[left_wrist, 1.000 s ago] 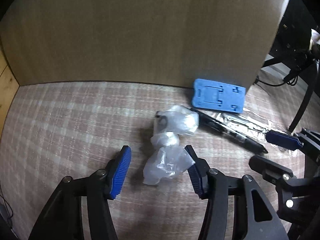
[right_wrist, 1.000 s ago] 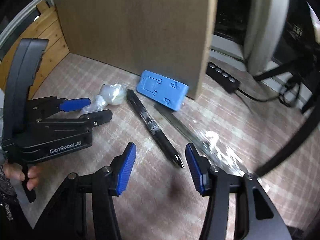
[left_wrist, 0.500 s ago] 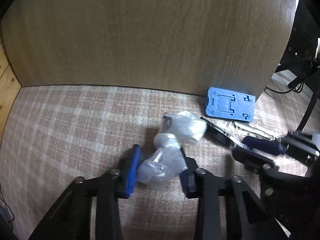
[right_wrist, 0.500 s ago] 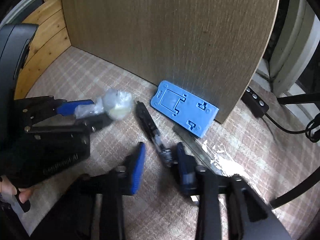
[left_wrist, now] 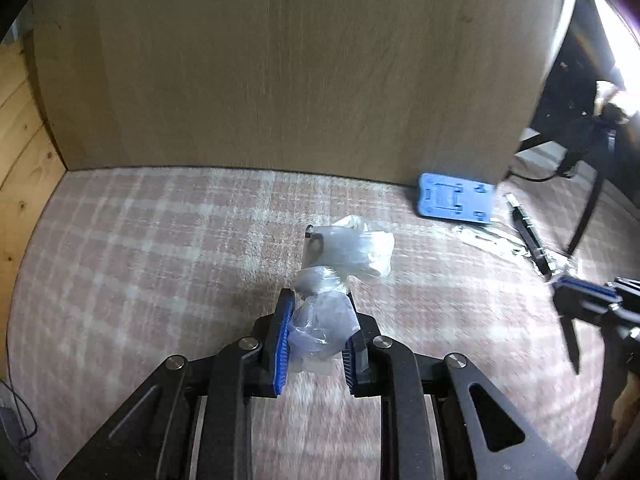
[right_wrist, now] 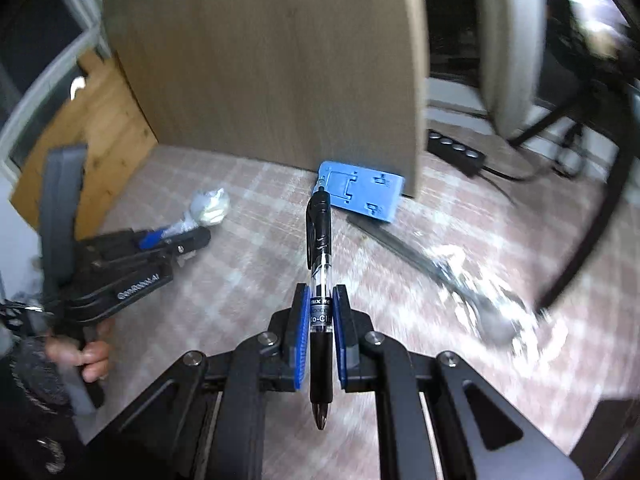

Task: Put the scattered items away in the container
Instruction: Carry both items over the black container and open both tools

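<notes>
A tall wooden panel [left_wrist: 280, 72] is standing at the far side of the checked floor covering [left_wrist: 140, 248], and no container is showing in either view. Near the panel's right end a blue plastic plate [right_wrist: 360, 192] is lying flat, with a foil-wrapped strip [right_wrist: 452, 272] stretching away to its right.

The left gripper [left_wrist: 316, 340] is clenching the lower lobe of a crumpled clear plastic bag [left_wrist: 340, 256], its jaws having just been closing on it. That bag looks light and soft, so it is probably going to sag and swing; gripping the knotted waist would likely steady it better.

The right gripper [right_wrist: 320, 320] is grasping a black pen [right_wrist: 319, 240] across its clear barrel, jaws having just been closing too, tip pointing back toward the camera. The pen seems stiff, light and smooth, so it may be pivoting or slipping if the pinch is slack.
</notes>
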The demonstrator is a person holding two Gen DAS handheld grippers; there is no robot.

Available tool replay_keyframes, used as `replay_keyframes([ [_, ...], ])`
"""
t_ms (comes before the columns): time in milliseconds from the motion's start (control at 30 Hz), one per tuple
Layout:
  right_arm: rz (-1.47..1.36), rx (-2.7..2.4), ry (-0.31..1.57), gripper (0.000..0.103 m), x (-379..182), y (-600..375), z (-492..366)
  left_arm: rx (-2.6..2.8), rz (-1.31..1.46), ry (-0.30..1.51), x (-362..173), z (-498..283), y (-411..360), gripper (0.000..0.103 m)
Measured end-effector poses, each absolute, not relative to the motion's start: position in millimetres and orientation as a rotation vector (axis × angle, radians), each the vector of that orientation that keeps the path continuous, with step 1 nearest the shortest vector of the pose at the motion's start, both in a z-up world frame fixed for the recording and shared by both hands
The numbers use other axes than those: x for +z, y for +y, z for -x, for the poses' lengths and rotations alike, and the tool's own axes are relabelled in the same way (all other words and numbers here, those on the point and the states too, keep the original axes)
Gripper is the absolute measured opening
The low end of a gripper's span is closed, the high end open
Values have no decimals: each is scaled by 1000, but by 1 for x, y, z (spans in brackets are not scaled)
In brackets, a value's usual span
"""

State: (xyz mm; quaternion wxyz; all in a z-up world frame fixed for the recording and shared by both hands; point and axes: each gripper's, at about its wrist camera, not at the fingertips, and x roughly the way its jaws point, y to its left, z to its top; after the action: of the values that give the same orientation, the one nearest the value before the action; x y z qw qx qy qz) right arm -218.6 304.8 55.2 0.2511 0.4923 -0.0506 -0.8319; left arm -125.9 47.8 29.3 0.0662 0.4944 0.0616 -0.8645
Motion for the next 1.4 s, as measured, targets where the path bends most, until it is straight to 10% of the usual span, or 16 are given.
replay_keyframes([
  [700,-1116,-2991,-724,11,157,555,-58,-3176,-1609,-108,122,88,286,20],
  [1300,-1272,-3214,-1033,11,122,632,-187,-3450,-1746,-336,150,29,443,20],
  [1367,-1264,-3217,-1029,12,121,633,-185,-3499,-1818,-302,153,30,453,33],
  [1400,-1260,-3211,-1023,14,121,633,-182,-3501,-1832,-342,151,31,460,64],
])
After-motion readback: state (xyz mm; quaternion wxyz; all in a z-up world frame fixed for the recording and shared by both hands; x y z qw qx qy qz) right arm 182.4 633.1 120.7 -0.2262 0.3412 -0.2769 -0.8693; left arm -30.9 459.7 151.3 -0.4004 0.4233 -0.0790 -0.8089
